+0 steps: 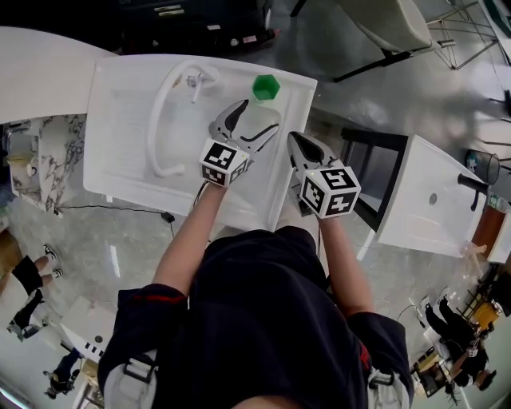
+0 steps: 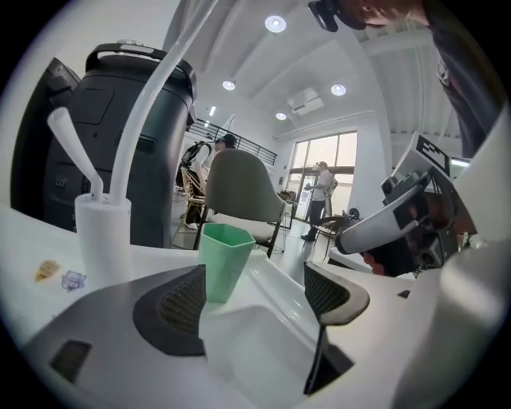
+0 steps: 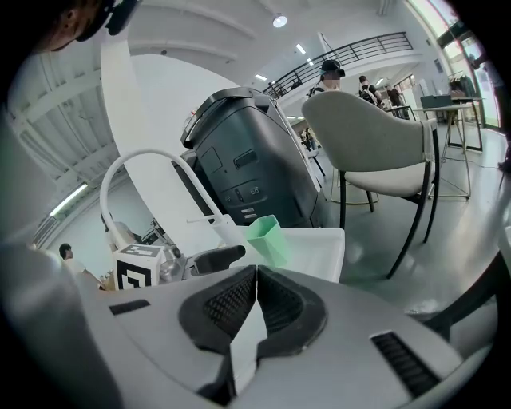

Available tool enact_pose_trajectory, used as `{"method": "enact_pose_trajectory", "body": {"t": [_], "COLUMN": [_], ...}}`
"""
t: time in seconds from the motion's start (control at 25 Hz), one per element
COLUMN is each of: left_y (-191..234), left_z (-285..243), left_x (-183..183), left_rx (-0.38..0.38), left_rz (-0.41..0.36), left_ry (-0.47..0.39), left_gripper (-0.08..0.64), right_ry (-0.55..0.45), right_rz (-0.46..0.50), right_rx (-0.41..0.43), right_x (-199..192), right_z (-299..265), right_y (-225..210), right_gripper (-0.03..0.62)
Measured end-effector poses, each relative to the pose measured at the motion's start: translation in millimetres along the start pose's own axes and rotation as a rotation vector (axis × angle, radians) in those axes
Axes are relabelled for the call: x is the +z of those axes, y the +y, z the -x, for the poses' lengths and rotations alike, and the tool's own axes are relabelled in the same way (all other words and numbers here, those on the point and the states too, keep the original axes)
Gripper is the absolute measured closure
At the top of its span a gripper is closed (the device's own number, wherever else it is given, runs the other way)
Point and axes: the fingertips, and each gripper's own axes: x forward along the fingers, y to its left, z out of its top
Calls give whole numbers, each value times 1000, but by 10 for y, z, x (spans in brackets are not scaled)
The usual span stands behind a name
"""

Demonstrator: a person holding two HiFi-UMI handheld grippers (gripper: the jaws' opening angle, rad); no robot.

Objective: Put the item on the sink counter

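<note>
White sink unit on a glossy grey floor, open hall behind with a chair (image 1: 391, 24) and a second white basin (image 1: 431, 200) to the right. The green cup (image 1: 266, 86) stands upright on the sink counter (image 1: 128, 120), near its far right corner and close to the rim. Left gripper (image 1: 254, 120) hovers over the counter just short of the cup, jaws wide apart with nothing between them; in the left gripper view the cup (image 2: 223, 260) sits ahead of the pads, clear of both. Right gripper (image 1: 299, 148) is at the counter's right edge, jaws closed pad to pad and empty. Judgement: placement looks done, so the step in hand is retreat. Draw the left gripper straight back along its own line, keeping the jaws spread and level so neither pad clips the cup. Room: free behind and above. The faucet (image 1: 164, 104) arches to the left, so avoid swinging that way. The cup has little margin at the corner; any nudge rightward or away risks tipping it off.
</note>
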Motion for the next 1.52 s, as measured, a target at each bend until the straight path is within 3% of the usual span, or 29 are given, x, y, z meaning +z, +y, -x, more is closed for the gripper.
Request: {"method": "enact_pose_trajectory", "body": {"t": [0.08,0.28,0.56,0.88,1.52], "left_y": [-77,-208,-461,-647,-938], "left_z": [73,251,448,774,1403], "left_x": [-7,8,58,73,240], "left_rx": [-20,-44,-90,-104,-108], "left_rz": [-5,-24,-45,-79,-85], "left_ry": [3,-11,-20,-26,-54], "left_gripper": [175,353,476,531,546], "right_ry": [-7,-27,-52,-97,-165], "right_rz": [2,8,16,25,107], "right_rx": [-2,-10,-30,-41,-38], "right_x": [-3,-23,-62,-97,-104], "right_z": [25,103,276,488,776], "right_y": [31,101,172,314,800], "right_gripper": [558,558,558,558,558]}}
